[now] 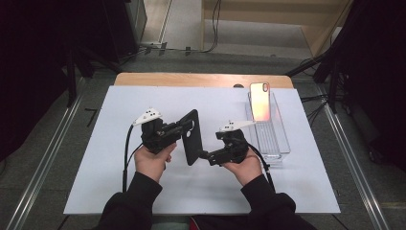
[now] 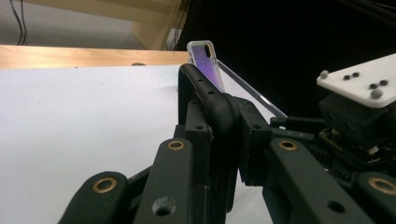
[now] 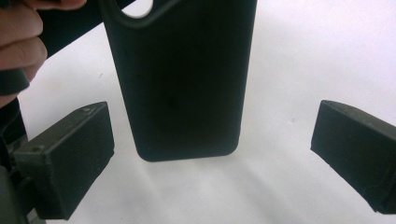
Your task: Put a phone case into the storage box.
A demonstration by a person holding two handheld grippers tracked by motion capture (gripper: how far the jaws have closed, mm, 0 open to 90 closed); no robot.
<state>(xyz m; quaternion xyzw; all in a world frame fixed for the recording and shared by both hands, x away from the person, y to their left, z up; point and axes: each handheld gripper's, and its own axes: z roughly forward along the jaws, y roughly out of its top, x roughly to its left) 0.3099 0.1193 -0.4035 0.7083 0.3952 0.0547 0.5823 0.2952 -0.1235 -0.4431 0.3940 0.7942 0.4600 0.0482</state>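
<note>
A black phone case (image 1: 191,136) is held upright above the white sheet, its camera cut-out towards the top. My left gripper (image 1: 184,125) is shut on its upper edge; in the left gripper view the pads (image 2: 198,128) press the case's rim (image 2: 208,98) from both sides. My right gripper (image 1: 203,155) stands open at the case's lower end. In the right gripper view its two pads (image 3: 70,154) stand wide apart, with the case's back (image 3: 182,79) between and beyond them, touching neither.
A phone (image 1: 260,100) with a shiny pinkish back leans in a clear plastic tray (image 1: 273,139) at the right of the white sheet (image 1: 143,191). The wooden table edge (image 1: 191,79) runs along the back. Dark stands and cables flank the table.
</note>
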